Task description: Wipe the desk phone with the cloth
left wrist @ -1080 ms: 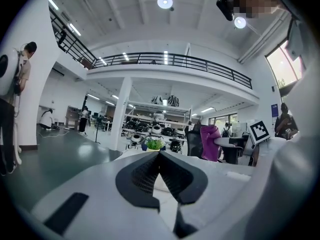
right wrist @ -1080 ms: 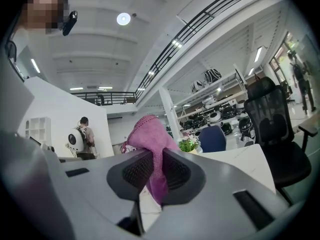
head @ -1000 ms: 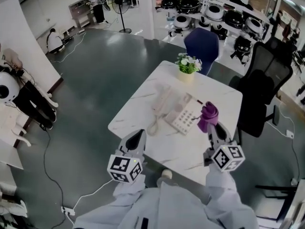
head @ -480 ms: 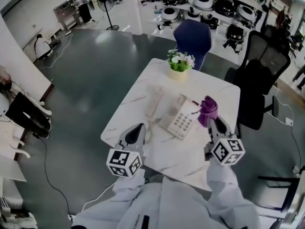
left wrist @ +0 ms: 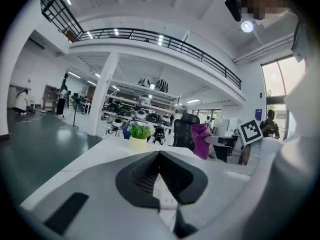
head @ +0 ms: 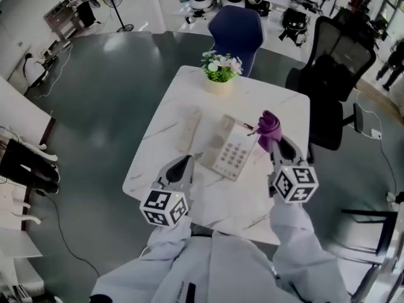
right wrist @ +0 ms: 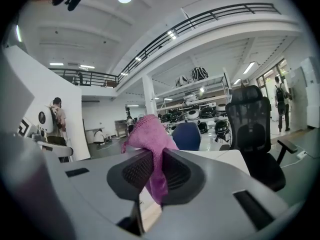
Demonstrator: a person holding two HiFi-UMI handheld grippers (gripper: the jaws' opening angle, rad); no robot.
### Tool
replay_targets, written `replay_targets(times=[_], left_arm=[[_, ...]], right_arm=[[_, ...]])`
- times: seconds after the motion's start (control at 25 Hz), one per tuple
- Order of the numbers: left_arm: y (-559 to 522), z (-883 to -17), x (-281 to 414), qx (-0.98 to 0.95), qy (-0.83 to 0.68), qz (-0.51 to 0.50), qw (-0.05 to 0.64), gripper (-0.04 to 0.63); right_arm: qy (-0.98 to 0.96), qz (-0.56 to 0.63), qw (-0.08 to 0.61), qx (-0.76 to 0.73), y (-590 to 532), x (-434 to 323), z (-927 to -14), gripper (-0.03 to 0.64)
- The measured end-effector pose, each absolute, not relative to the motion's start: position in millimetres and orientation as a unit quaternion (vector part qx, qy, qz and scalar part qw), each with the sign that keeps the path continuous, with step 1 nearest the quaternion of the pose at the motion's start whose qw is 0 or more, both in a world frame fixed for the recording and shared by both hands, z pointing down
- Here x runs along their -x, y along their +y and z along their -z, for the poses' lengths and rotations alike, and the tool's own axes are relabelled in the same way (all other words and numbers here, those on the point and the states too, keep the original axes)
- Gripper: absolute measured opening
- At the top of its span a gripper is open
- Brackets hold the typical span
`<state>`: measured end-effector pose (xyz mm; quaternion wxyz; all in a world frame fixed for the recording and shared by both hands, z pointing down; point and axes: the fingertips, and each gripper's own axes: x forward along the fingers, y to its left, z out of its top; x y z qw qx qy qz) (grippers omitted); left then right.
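My right claw pinches a pink, fuzzy cloth, which is bunched and stands upward at the centre-right of the head view. My left claw is closed on nothing. The flat, off-white desk phone lies mid-frame on the marble-patterned table, with its long axis almost up-down.

I can read no word or number anywhere. The cubes on my left gripper and right gripper bear only black-and-white square markers; the phone keys and a blue wall sign are too small to read
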<state>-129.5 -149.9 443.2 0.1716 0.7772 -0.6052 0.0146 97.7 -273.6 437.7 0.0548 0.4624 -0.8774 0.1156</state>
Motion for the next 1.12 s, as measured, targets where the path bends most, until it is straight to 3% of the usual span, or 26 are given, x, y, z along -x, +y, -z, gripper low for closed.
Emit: replay_targets(times=[0.8,1.12], left_arm=[[-212,-515,109,-0.804,-0.538,-0.052,0.248,-0.002],[-214,-525,108,-0.807,-0.527,-0.053,0.262,-0.002]], right_arm=[[-0.827,0.045,0.287,-0.481,-341,-73,-512,0.035],[-0.821,0.058,0.339,-0.455,-332,-54,-541,0.035]])
